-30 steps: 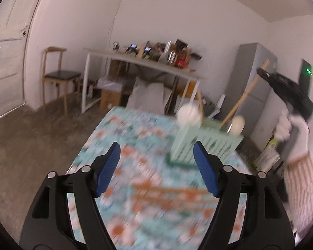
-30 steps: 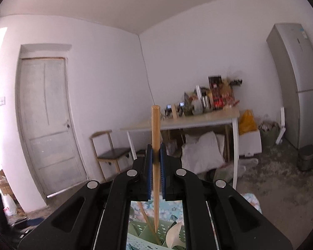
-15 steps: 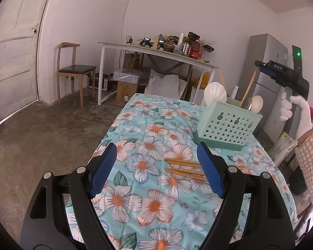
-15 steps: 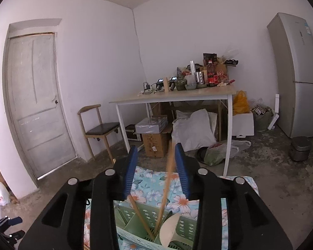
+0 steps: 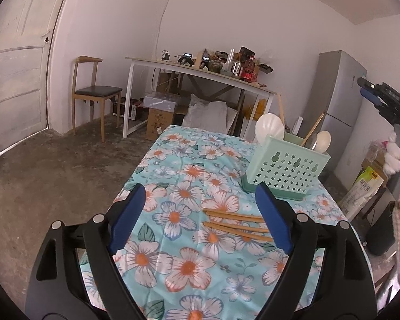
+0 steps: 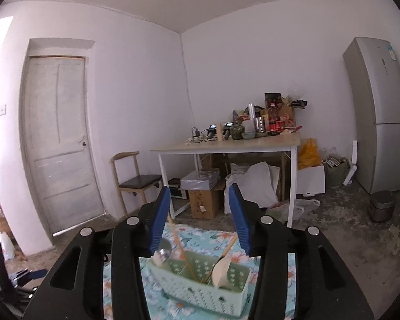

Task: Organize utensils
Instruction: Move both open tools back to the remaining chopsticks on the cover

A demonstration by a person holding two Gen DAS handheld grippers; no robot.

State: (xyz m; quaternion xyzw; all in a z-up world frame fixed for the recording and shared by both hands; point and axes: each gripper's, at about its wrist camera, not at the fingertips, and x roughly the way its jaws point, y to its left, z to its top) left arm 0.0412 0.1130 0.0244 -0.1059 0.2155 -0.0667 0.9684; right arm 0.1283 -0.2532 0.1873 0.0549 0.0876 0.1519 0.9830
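Left wrist view: the left gripper (image 5: 200, 214), jaws spread and just widened, empty, hangs above three wooden chopsticks (image 5: 236, 224) lying on the floral tablecloth (image 5: 173, 165), just in front of the pale green perforated plastic utensil basket (image 5: 286, 170).

Right wrist view: the right gripper (image 6: 200, 220) has just parted its jaws, letting go the wooden chopstick (image 6: 180, 248) clamped a second ago; it now leans in the basket (image 6: 200, 288). One delivered; three remain.
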